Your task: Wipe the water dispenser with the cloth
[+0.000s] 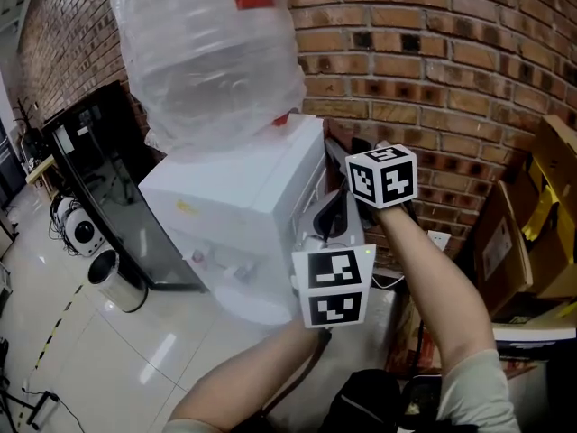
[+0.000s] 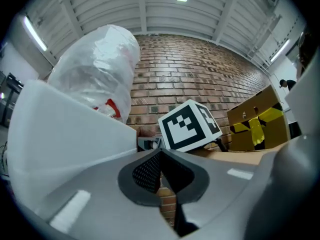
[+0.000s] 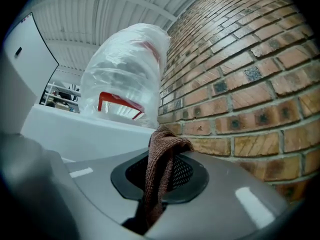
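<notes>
The white water dispenser [image 1: 236, 207] stands against a brick wall, and on top of it sits a bottle wrapped in clear plastic [image 1: 209, 57]. Both grippers are at its right side, between the cabinet and the wall. My right gripper [image 3: 161, 170] is shut on a brown cloth [image 3: 167, 143], which sticks up out of the jaws beside the dispenser's white side [image 3: 85, 133]. My left gripper [image 2: 160, 156] is shut with nothing between its pads. It sits just below the right gripper's marker cube [image 2: 189, 125], with the dispenser [image 2: 65, 134] to its left. In the head view the cloth is hidden.
The brick wall [image 1: 433, 52] runs close behind and to the right of the dispenser. Cardboard boxes [image 1: 532, 224] are stacked at the right. At the left are a black glass-fronted cabinet [image 1: 99, 179] and a steel bin [image 1: 117, 282] on the tiled floor. A wall socket [image 1: 439, 239] is low on the wall.
</notes>
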`<state>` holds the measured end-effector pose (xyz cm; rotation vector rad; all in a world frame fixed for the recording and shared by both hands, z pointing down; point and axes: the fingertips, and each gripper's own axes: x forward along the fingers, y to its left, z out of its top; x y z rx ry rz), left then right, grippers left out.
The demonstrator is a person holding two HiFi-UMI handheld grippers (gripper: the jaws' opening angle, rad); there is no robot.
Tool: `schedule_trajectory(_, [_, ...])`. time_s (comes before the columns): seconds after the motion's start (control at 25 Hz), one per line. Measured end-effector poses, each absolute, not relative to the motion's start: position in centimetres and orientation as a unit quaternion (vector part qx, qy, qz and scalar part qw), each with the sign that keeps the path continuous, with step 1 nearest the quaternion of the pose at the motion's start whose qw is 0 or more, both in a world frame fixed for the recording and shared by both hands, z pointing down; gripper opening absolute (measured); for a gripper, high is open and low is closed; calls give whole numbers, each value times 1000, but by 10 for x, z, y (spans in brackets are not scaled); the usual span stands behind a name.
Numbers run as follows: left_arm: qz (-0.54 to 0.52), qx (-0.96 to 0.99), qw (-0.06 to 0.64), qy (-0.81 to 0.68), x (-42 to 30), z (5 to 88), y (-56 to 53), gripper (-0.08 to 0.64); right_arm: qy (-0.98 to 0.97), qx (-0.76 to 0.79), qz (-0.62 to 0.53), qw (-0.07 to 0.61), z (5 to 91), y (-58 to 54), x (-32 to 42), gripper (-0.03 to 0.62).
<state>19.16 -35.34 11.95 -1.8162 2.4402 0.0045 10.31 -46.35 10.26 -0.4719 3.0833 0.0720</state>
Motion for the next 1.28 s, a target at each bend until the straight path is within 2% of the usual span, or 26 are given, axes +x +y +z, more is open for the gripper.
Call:
schedule_trajectory(0.32, [-7, -603, -4, 798, 200, 178, -353, 0, 988, -151, 5, -14, 140, -468, 102, 54])
schedule_trajectory(0.92, [-58, -609, -44, 789, 217, 298, -352, 0, 985, -149, -45, -76, 240, -469, 99, 54])
schedule_trajectory(1.28, [-57, -604, -62, 793, 209, 342, -356, 0, 981, -150, -76, -102, 302, -473, 98, 54])
